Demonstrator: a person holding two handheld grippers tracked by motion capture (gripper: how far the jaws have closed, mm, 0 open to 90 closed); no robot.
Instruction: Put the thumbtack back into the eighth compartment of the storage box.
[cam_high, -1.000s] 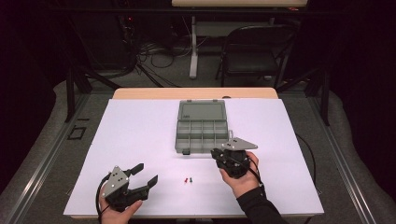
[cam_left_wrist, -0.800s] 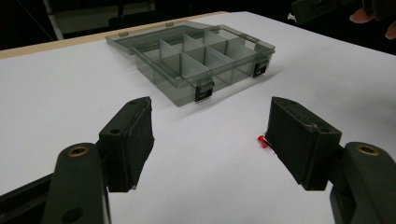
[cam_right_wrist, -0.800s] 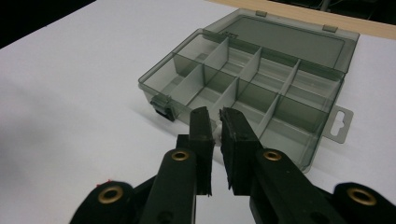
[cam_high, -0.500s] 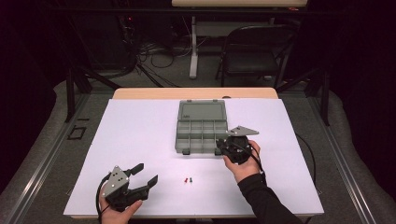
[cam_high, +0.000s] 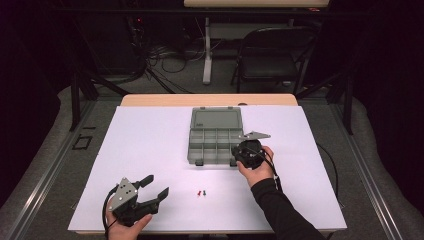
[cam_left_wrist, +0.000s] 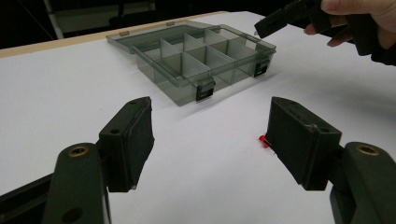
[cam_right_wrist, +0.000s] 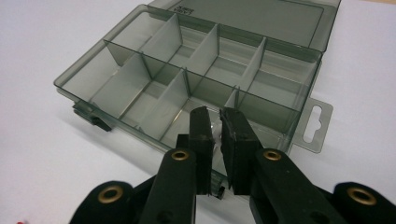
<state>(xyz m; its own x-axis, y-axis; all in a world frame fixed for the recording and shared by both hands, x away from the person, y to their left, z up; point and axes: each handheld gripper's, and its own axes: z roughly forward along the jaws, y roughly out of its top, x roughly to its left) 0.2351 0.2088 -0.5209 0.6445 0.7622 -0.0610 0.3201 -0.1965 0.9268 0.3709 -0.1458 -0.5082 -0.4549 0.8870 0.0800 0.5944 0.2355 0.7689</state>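
A smoky clear compartment box (cam_high: 215, 116) lies open on the white table, lid flat behind it; its compartments (cam_right_wrist: 140, 79) look bare. My right gripper (cam_high: 237, 153) hangs over the box's front right corner. Its jaws (cam_right_wrist: 216, 116) are nearly together, with a small pale piece (cam_right_wrist: 215, 133) pinched between the pads; I cannot tell what it is. The right gripper's tip (cam_left_wrist: 258, 31) also shows past the box (cam_left_wrist: 187, 60). My left gripper (cam_high: 157, 185) rests open near the front left edge, nothing between its jaws (cam_left_wrist: 210, 140). A tiny red pin (cam_high: 199, 192) and a dark one (cam_high: 205, 192) lie nearby.
White paper (cam_high: 150, 145) covers the table, whose wooden far edge (cam_high: 210, 99) shows behind. A chair (cam_high: 272, 55) and cables stand on the floor beyond. The red pin (cam_left_wrist: 263, 140) lies beside the left gripper's right jaw.
The right gripper moved from the table's front right area toward the box and now hangs over its front right corner. The left gripper and the two pins stayed put.
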